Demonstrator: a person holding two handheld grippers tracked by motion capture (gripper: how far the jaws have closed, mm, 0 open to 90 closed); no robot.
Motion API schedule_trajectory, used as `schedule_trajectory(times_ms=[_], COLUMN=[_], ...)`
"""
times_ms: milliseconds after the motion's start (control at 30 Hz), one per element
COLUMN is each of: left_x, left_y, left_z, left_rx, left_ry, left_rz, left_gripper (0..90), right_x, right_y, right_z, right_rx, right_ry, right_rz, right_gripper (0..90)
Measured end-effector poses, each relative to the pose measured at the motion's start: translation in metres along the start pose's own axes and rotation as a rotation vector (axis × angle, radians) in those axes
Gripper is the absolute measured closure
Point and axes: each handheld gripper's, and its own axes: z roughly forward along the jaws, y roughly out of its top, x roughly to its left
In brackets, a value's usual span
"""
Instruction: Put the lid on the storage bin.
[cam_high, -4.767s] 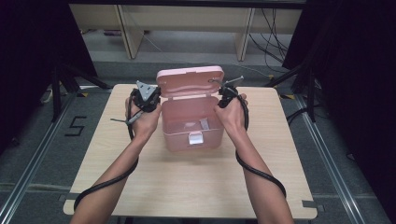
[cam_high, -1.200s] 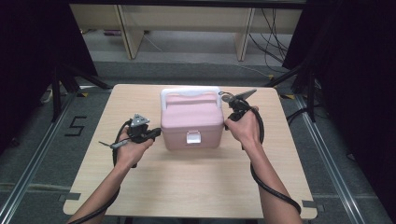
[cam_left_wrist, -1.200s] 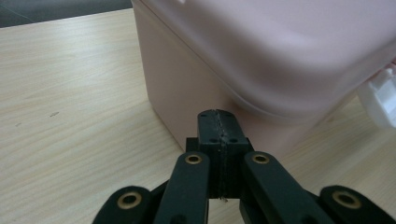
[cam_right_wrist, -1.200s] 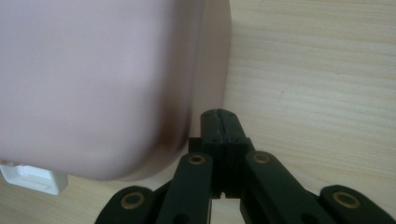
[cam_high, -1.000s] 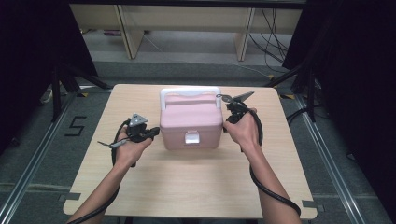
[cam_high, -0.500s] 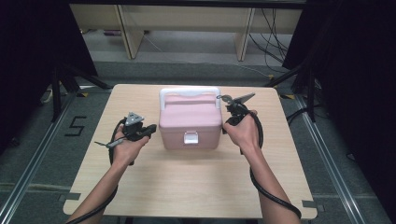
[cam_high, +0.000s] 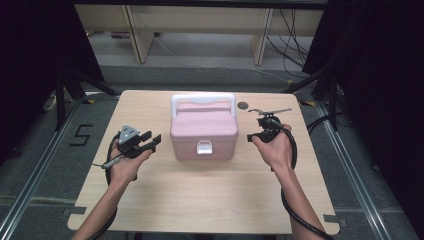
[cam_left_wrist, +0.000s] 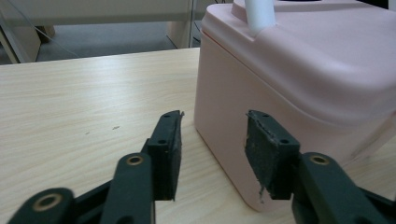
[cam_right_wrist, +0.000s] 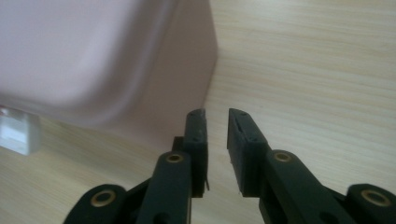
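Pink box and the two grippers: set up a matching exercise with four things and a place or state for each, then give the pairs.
Things:
1. pink box
2. white handle
3. left gripper
4. right gripper

Places or states:
A. jaws open, at the box's left side
B. folded back on the lid
C. lid shut, mid-table
D. jaws a narrow gap apart, at the box's right side

Pairs: 1-C, 2-B, 3-A, 4-D

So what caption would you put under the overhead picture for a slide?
A closed pink box with a white handle sits on a wooden table, a hand-held left gripper and right gripper flanking it, fingers empty.
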Motion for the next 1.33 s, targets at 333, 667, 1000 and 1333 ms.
schedule_trajectory(times_ms=[333,667,1000,1333], left_x=[0.018,0.038,0.039,0.039], left_y=[-0.040,-0.073,-0.083,-0.090], left_z=[-0.023,-0.044,-0.048,-0.048], left_rx=[-0.016,-0.065,-0.156,-0.192], left_ry=[0.054,0.115,0.141,0.149], left_rz=[-0.003,-0.021,-0.018,-0.005], left_gripper=[42.2,41.5,40.7,39.6], right_x=[-0.034,-0.055,-0.059,-0.056], right_y=[-0.054,-0.107,-0.139,-0.145], right_z=[0.001,0.010,0.012,0.014], right_rx=[-0.166,-0.252,-0.386,-0.456], right_ry=[0.016,0.016,0.015,0.010], right_rz=[-0.036,-0.078,-0.085,-0.098], right_gripper=[63.8,58.7,54.7,49.1])
